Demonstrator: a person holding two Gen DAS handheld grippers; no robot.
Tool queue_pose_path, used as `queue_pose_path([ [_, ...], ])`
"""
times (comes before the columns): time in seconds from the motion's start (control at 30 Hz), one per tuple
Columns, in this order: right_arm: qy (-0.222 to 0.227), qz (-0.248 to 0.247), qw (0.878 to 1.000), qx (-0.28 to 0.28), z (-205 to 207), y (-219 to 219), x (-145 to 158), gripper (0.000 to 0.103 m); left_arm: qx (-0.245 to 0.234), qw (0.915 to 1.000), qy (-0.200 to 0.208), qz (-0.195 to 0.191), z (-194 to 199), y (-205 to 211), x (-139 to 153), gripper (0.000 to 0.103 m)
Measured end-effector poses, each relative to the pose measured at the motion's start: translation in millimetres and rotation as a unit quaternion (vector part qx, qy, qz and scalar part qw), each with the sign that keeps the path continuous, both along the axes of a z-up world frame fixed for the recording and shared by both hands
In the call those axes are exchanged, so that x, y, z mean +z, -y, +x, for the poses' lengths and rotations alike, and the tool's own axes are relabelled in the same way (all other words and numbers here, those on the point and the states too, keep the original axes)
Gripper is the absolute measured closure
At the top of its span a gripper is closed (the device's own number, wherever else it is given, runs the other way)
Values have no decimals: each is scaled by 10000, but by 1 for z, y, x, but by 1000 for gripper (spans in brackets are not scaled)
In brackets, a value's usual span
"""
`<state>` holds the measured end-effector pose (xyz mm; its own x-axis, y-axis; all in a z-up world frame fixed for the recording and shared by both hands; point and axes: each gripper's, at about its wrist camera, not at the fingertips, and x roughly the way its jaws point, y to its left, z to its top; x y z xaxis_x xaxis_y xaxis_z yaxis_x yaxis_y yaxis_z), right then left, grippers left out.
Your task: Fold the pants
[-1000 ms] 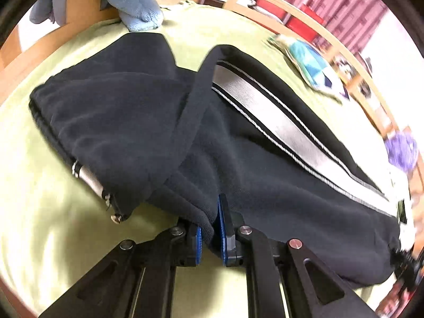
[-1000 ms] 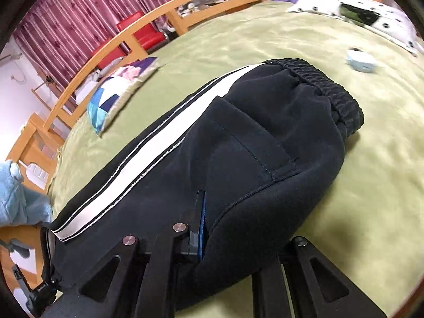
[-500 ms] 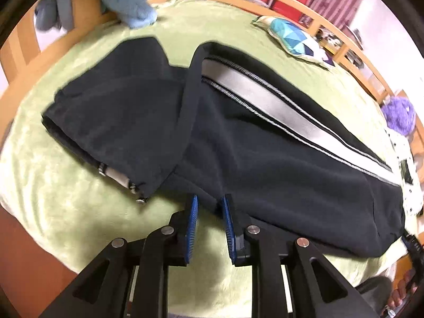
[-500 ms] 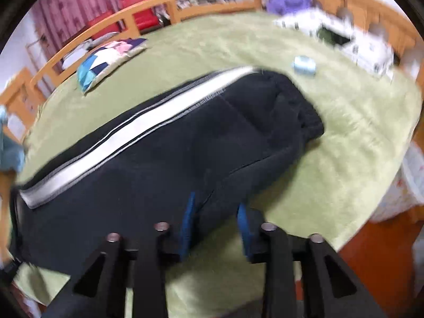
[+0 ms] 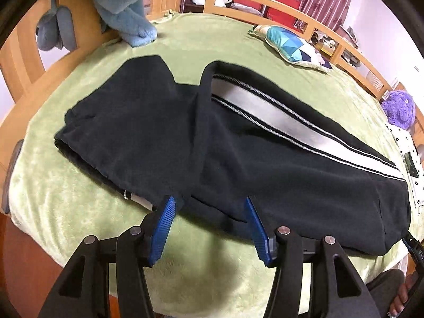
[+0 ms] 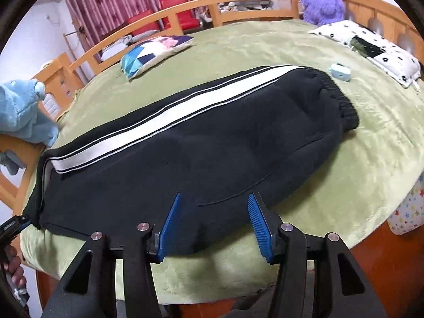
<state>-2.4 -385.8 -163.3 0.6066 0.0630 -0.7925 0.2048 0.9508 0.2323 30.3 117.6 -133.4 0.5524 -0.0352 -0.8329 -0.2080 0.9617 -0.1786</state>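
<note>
black fleece pants (image 5: pixel 238 159) with a white side stripe are lying along the bed's (image 6: pixel 371 159) near edge; both grippers' (image 5: pixel 209 222) (image 6: pixel 213 220) jaws are gaping apart, holding nothing.

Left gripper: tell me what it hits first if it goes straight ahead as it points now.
Most likely the pants. The left gripper is open, and the near dark edge lies just past its fingertips on the blanket. Depth is hard to judge.

- One pair of black pants (image 6: pixel 212 143) on the green blanket (image 6: pixel 265 53).
- Two pillows beyond the pants: patchwork pillow (image 6: pixel 153 53), dotted pillow (image 6: pixel 371 50).
- Two plush toys: blue plush (image 5: pixel 124 8), purple plush (image 6: pixel 322 4).
- Two red chairs (image 6: pixel 177 10) behind the rail.
</note>
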Motion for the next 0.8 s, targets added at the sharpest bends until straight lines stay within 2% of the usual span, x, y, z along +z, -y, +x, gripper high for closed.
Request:
queue_pose_path([
  [0.2,-92,218,9997,91,4,0,-5,51,79,9996,-31,253,18,-6,-14,51],
  [0.3,-100,387,9992,17,5,5,-8,51,208,9993,-151,262,31,-14,-19,51],
  [0.4,-131,598,9981,-85,6,11,-11,51,242,9993,-117,270,37,-21,-21,71],
  [0.57,-153,709,9973,-121,8,14,-14,51,112,9999,10,-89,34,-36,-9,69],
  [0.63,-165,707,9973,-121,9,13,-14,51,143,9995,125,-245,31,-45,-1,58],
  [0.67,-180,709,9973,-113,10,13,-14,51,174,9991,217,-327,29,-50,4,58],
  [0.8,-218,608,9979,-99,13,9,-15,51,140,9989,307,-332,27,-59,16,57],
])
